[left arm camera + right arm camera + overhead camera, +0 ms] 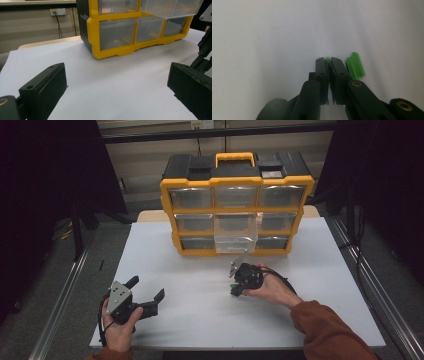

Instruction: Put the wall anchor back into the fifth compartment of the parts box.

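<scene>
Small ribbed bright-green plastic piece point(355, 65) beside right hand-held gripper point(329, 60), jaws clamped on another green bit point(327, 60); left hand-held gripper point(115, 85) wide apart

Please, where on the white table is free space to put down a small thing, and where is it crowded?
Free: the broad white table between the left gripper and the right gripper, and the strips on either side of the yellow organizer. Crowded: just before the organizer's middle, where a clear drawer juts out, and around the right gripper, with green pieces beside it.

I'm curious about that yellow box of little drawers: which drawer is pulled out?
The middle drawer of the middle row on the yellow box. It sticks out toward the person, while the others sit flush in the frame.
</scene>
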{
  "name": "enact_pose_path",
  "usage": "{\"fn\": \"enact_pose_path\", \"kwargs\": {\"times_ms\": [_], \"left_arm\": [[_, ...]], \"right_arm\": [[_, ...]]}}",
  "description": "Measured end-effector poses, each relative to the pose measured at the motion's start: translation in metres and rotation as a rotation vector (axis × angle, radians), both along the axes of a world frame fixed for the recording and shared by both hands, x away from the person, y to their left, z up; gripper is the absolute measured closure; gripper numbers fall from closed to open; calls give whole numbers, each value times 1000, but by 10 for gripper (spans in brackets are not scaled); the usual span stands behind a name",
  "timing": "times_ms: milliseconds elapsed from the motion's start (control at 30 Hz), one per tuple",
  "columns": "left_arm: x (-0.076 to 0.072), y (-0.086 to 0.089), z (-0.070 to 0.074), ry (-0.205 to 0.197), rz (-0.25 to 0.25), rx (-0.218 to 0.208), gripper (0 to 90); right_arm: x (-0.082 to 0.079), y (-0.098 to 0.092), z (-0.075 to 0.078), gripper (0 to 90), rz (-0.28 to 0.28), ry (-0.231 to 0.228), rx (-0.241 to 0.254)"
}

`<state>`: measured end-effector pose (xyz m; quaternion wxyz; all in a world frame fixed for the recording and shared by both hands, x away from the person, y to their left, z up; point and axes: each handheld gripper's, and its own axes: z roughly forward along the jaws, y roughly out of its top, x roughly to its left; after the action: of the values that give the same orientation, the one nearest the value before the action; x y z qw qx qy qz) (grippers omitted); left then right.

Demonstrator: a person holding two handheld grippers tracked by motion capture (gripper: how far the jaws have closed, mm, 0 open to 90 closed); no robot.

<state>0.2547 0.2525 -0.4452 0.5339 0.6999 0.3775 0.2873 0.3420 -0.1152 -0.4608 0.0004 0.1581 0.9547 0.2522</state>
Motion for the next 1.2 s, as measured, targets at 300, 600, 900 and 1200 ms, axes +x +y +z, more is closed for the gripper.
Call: {"fn": "enact_pose_path", "kwargs": {"times_ms": [300, 600, 900, 1200], "left_arm": [[1, 0, 0, 1, 14, -1, 24], [2, -1, 0, 1, 9, -14, 25], [1, -2, 0, 7, -8, -14, 24], [0, 2, 0, 7, 2, -14, 24]], "right_arm": [[-3, -1, 8, 853, 8, -2, 42], [-4, -14, 23, 853, -35, -8, 139], [-11, -19, 38, 853, -28, -14, 190], [-16, -25, 67, 853, -17, -61, 271]]}}
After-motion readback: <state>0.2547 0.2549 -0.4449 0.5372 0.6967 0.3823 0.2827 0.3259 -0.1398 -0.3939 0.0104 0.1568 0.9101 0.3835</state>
